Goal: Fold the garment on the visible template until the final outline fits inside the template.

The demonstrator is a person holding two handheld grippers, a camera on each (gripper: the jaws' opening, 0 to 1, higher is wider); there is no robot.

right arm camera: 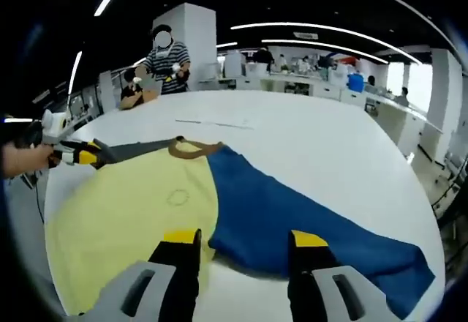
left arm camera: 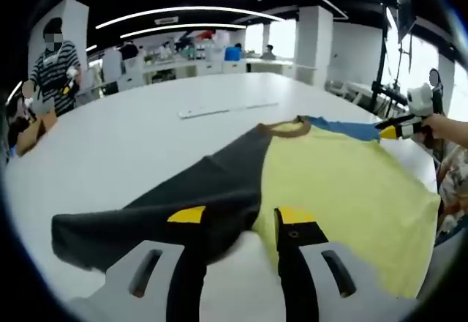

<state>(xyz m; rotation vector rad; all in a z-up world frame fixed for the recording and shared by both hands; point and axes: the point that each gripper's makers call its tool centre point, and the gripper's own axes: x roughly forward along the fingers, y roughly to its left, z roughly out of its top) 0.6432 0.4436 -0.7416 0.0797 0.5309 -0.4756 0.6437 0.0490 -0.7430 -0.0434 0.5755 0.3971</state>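
Observation:
A T-shirt lies flat on the white table (left arm camera: 146,139), with a yellow body (left arm camera: 344,190), a brown collar (left arm camera: 281,129), a dark sleeve (left arm camera: 183,197) and a blue sleeve (right arm camera: 292,219). My left gripper (left arm camera: 241,216) stands open, its jaws either side of the seam where the dark sleeve meets the yellow body. My right gripper (right arm camera: 246,239) is open too, low over the near edge of the blue sleeve. In the left gripper view the right gripper (left arm camera: 391,128) points at the blue sleeve's end. In the right gripper view the left gripper (right arm camera: 84,155) sits at the dark sleeve's (right arm camera: 139,148) end.
A thin white strip (left arm camera: 227,108) lies on the table beyond the collar. A person in a striped shirt (right arm camera: 164,62) stands at the far edge beside a seated person (right arm camera: 131,91). Benches with equipment (right arm camera: 314,80) line the back of the room.

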